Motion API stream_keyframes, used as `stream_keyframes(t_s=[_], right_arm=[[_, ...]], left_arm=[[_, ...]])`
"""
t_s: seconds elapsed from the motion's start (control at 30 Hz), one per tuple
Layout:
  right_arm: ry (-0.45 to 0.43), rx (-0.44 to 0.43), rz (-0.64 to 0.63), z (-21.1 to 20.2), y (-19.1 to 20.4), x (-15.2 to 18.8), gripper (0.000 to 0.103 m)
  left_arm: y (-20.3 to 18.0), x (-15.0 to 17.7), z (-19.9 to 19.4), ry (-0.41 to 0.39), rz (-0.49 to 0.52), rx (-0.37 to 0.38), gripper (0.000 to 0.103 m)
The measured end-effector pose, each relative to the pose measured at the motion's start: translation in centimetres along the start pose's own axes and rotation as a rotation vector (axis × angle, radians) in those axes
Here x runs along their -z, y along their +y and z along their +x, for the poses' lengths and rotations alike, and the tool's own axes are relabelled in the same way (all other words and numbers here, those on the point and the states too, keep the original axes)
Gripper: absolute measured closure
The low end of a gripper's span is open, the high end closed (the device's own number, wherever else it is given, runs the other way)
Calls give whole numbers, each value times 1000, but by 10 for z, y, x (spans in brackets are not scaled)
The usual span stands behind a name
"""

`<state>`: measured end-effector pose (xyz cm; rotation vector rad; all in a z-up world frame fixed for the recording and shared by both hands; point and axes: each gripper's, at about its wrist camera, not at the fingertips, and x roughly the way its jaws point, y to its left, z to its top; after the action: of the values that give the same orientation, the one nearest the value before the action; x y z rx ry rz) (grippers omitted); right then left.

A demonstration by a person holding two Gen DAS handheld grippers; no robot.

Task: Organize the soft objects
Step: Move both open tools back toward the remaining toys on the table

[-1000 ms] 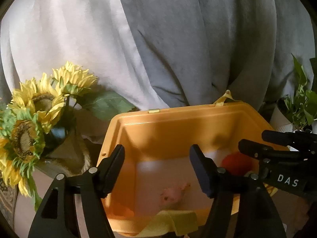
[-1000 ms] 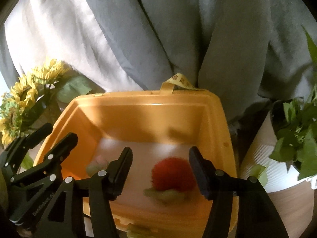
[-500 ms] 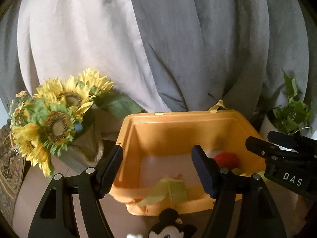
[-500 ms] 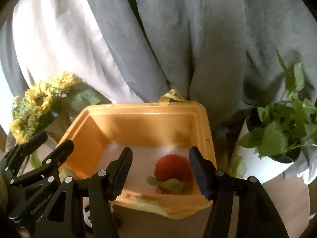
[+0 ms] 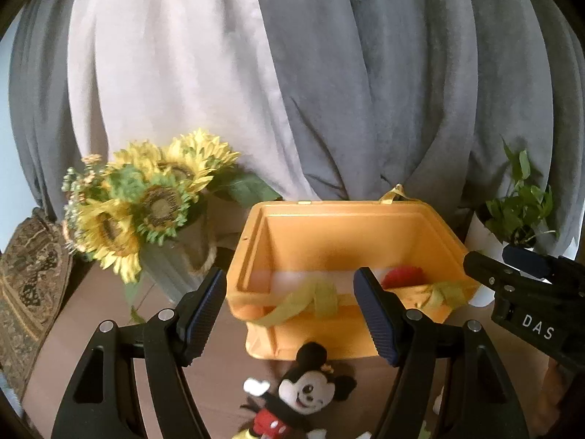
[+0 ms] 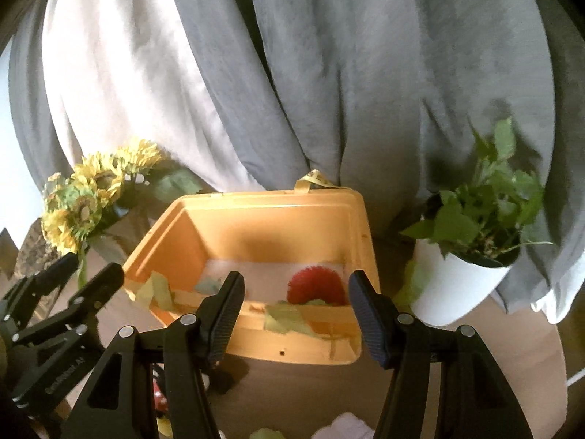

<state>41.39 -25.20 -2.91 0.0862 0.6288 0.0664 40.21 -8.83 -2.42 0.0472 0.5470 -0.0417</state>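
Observation:
An orange bin (image 5: 343, 234) (image 6: 256, 216) stands on the brown table against the curtain. Inside it lies a red fuzzy toy (image 5: 402, 277) (image 6: 316, 287), and yellow-green straps (image 5: 310, 298) hang over its front rim. A mouse plush (image 5: 303, 395) lies on the table in front of the bin, below my left gripper (image 5: 290, 316). That gripper is open with nothing between its fingers. My right gripper (image 6: 296, 314) is open too, empty, hovering before the bin's front edge. Each gripper shows at the side of the other's view.
A vase of sunflowers (image 5: 146, 212) (image 6: 87, 197) stands left of the bin. A white pot with a green plant (image 6: 471, 234) (image 5: 519, 205) stands to its right. A patterned cushion (image 5: 29, 274) is at the far left. Pale items (image 6: 347, 426) lie near the table's front.
Both grippers have drawn back and up from over the bin. The bin looks smaller and its front wall shows. The mouse plush has come into the left wrist view.

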Motion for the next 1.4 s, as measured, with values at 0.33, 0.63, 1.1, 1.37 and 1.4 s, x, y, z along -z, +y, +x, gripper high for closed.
stream_keyframes(t_s=[0.33, 0.63, 1.1, 1.37, 1.4], right_arm=[[2, 10, -6, -28, -7, 24, 42], [-28, 27, 7, -58, -10, 48, 35], [-147, 59, -59, -102, -9, 87, 28], [-140, 49, -28, -105, -16, 108, 26], [-138, 50, -25, -104, -16, 110, 26]], left_arm=[[-4, 22, -45, -14, -10, -66, 31], [-6, 44, -77, -24, -17, -107, 30], [-11, 92, -115, -28, -68, -170, 28], [-13, 111, -122, -12, -98, -180, 27], [-13, 114, -122, -8, -104, -183, 27]])
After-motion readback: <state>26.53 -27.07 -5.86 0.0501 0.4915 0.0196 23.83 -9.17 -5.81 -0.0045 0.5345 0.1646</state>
